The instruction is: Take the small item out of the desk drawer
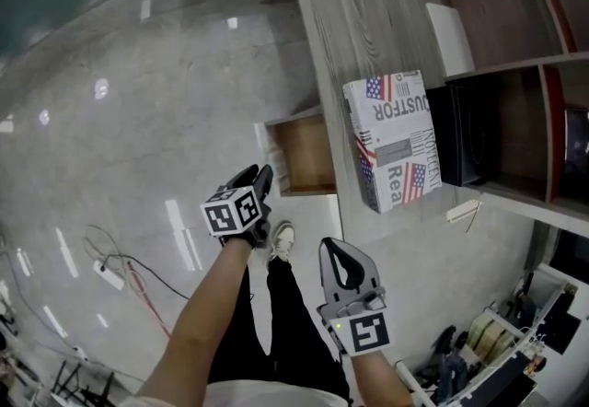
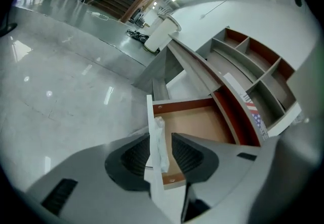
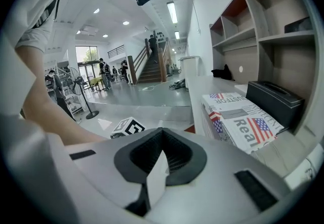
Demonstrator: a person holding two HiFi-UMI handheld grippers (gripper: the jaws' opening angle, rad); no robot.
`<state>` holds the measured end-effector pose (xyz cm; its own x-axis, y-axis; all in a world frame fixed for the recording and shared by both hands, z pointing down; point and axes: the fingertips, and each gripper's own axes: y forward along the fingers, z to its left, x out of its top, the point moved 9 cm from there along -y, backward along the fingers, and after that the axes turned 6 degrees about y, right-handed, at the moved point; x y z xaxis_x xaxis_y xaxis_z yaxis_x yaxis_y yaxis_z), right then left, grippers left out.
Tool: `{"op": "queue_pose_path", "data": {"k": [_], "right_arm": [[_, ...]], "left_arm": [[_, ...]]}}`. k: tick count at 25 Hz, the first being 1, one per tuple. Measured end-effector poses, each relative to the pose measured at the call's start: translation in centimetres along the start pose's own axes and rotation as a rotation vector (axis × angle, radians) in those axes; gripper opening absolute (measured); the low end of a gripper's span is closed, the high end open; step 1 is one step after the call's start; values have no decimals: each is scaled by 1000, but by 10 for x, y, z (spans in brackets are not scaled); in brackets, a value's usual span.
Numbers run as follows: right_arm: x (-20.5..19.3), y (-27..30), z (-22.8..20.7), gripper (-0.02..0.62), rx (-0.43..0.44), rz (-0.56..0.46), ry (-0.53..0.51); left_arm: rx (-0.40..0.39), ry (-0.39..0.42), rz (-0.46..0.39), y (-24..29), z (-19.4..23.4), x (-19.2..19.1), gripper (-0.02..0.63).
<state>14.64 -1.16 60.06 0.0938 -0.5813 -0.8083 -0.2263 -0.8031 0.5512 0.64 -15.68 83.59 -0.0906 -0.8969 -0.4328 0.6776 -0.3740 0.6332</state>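
The desk drawer (image 1: 308,156) stands pulled out from under the grey desk top (image 1: 340,18). In the left gripper view its brown wooden floor (image 2: 197,121) shows bare, with no small item that I can make out. My left gripper (image 1: 264,177) is at the drawer's white front panel (image 2: 152,116). Its jaws (image 2: 159,154) are open and straddle the panel, along with a pale crumpled strip (image 2: 160,139) lying against it. My right gripper (image 1: 333,249) hangs back near the desk edge, shut (image 3: 162,132). A white sliver shows behind its tips; I cannot tell what it is.
A box printed with flags (image 1: 396,138) lies on the desk beside a black device (image 1: 474,133) in the shelf unit. The person's legs and a shoe (image 1: 283,239) are below the drawer. Cables and a power strip (image 1: 110,274) lie on the polished floor at left.
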Motion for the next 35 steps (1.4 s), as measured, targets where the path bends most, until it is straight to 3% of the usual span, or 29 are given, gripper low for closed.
{"op": "queue_pose_path", "data": {"k": [12, 19, 29, 35], "right_arm": [[-12, -3, -18, 21, -24, -11, 57], [-16, -10, -23, 21, -36, -18, 63], [-6, -24, -18, 21, -32, -32, 36], [28, -42, -8, 21, 8, -102, -15]], "left_arm": [[15, 22, 54, 10, -5, 0, 82], [25, 18, 54, 13, -6, -1, 20], [-13, 24, -9, -5, -13, 8, 17], [-38, 68, -58, -45, -36, 23, 17]]}}
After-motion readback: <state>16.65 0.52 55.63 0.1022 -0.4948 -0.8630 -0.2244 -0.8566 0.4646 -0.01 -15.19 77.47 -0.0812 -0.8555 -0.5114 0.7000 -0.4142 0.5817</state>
